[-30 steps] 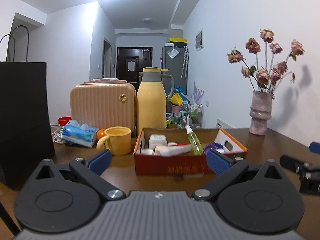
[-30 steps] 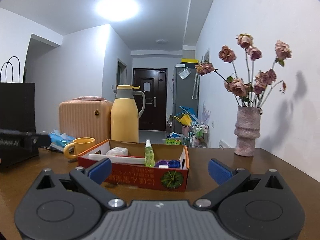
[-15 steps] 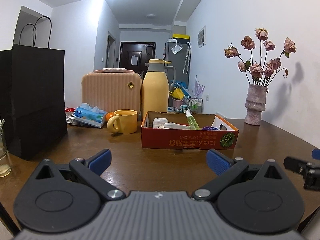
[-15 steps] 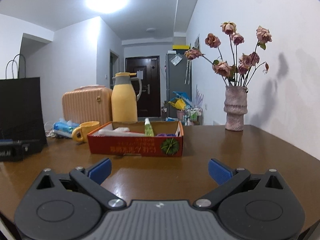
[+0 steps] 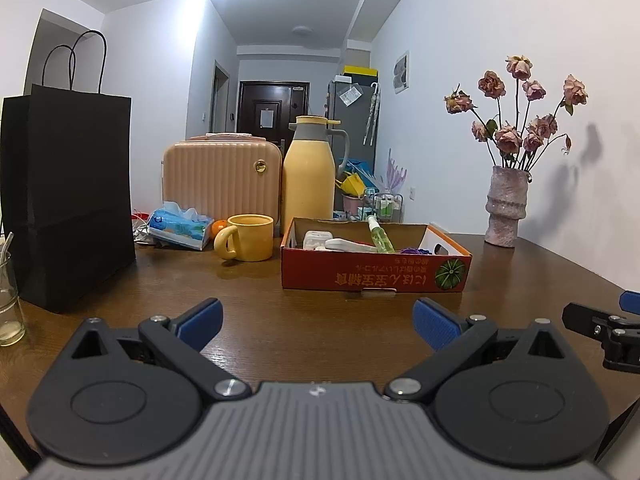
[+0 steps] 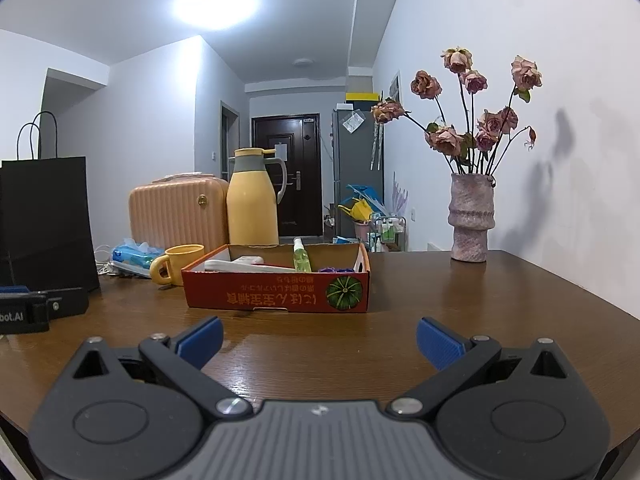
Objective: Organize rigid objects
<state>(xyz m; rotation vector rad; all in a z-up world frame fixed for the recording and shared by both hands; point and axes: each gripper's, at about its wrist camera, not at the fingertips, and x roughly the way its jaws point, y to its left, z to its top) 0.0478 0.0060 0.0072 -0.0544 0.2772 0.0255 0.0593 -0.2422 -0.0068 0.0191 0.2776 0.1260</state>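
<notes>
Rigid objects, among them one green spray bottle [image 5: 379, 235], lie in one red cardboard box [image 5: 372, 276] mid-counter [image 5: 280, 312]. Left gripper [image 5: 316, 322] and right gripper [image 6: 318, 338] are both held level and low over the near counter, jaws spread wide and empty. One yellow mug [image 5: 248, 237], one yellow jug [image 5: 309, 176] and one vase [image 5: 506, 212] stand around the box.

Red cardboard box [image 5: 374, 276] open-topped on the table [image 5: 280, 320], green spray bottle [image 5: 380, 234] leaning inside, white items [image 5: 344, 245] beside it
</notes>
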